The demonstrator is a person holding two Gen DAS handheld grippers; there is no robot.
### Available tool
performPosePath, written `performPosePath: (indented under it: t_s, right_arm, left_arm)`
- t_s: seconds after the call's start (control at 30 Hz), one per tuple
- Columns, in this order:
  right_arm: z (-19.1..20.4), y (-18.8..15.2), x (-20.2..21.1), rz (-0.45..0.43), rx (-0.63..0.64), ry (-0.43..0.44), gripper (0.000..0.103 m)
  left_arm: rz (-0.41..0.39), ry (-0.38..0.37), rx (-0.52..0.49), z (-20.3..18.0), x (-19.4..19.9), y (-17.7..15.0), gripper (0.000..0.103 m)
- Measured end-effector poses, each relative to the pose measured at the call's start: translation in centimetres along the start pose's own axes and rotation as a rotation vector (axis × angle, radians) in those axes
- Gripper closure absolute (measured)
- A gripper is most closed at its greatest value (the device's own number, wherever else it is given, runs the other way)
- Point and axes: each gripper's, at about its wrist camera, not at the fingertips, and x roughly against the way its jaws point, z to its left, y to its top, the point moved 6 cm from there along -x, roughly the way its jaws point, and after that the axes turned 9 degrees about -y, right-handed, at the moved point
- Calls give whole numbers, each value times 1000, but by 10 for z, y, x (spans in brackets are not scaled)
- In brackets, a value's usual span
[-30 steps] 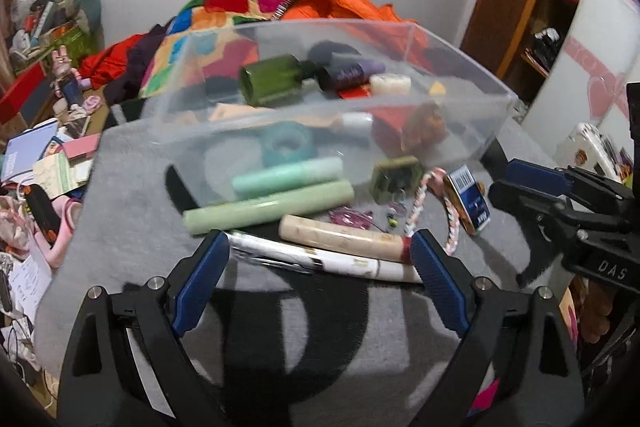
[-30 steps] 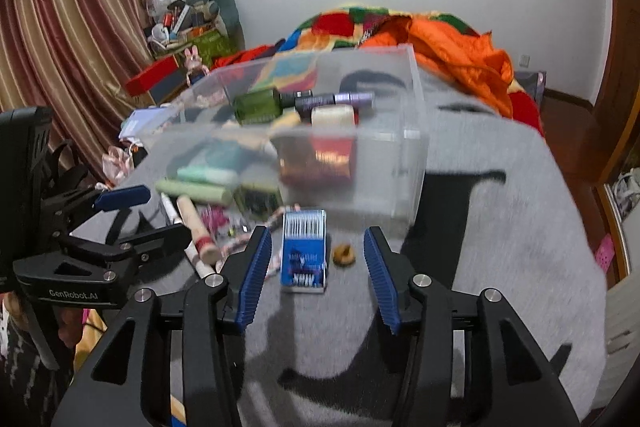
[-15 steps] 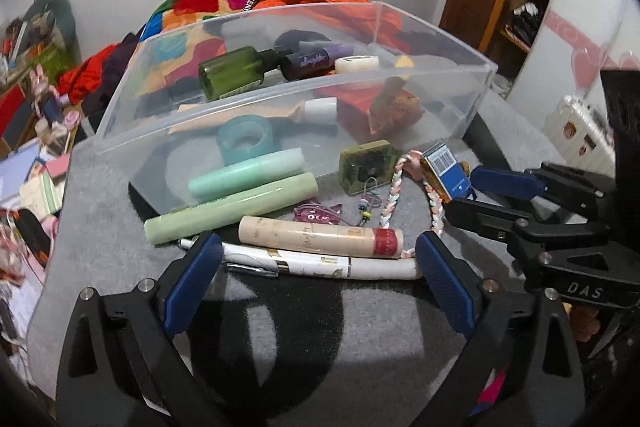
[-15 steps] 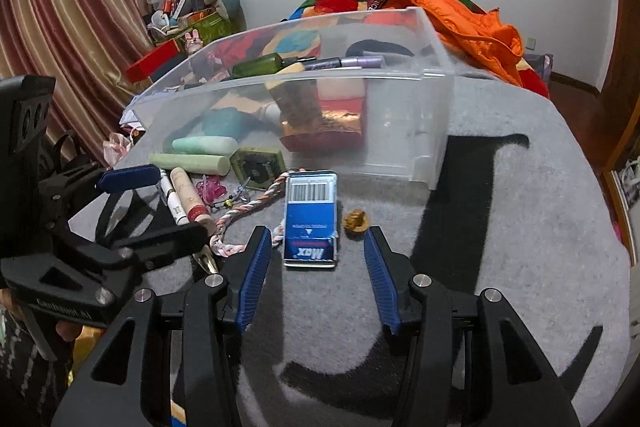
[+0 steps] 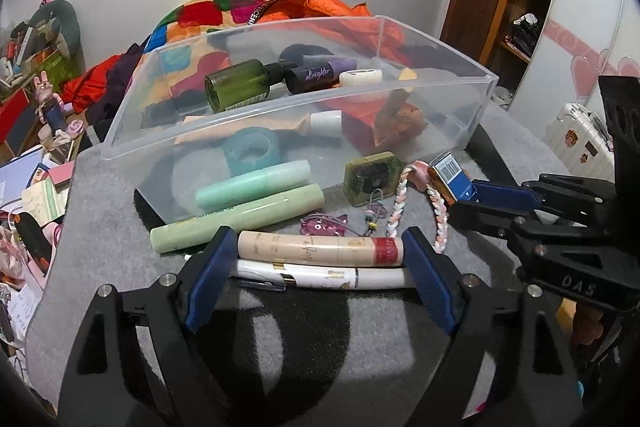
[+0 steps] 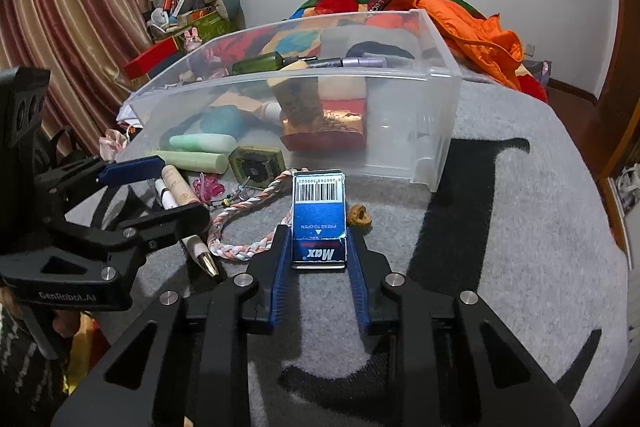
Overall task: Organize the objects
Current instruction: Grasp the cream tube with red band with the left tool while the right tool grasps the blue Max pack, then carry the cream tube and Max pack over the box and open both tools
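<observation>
A clear plastic bin (image 5: 476, 99) (image 6: 436, 115) holding bottles and tubes stands on the grey rug. In front of it lie a beige tube with a red end (image 5: 320, 249), a white pen (image 5: 320, 277), a green tube (image 5: 240, 219), a braided cord (image 5: 436, 215) and a blue Max box (image 6: 319, 219). My left gripper (image 5: 318, 251) is open, its fingers at both ends of the beige tube. My right gripper (image 6: 319, 247) has its pads against both sides of the blue box (image 5: 452, 177), which lies on the rug.
A small brown nut (image 6: 359, 215) lies right of the blue box. A green square case (image 5: 372, 179) and pink charm (image 5: 318, 225) lie by the bin. Clutter lines the rug's left edge (image 5: 36, 195). Bedding (image 6: 480, 27) is piled behind the bin.
Both grippers moved forward and down. The left fingers now bracket the beige tube. The right fingers narrowed and closed in around the blue box.
</observation>
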Motion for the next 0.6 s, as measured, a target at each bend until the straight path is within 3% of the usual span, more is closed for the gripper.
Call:
performPosePath:
  t_s: [0.6]
  right_arm:
    - [-5,13,41,-85,-50,21,78]
  left_arm:
    - [-99,29,55,3,46,11,20]
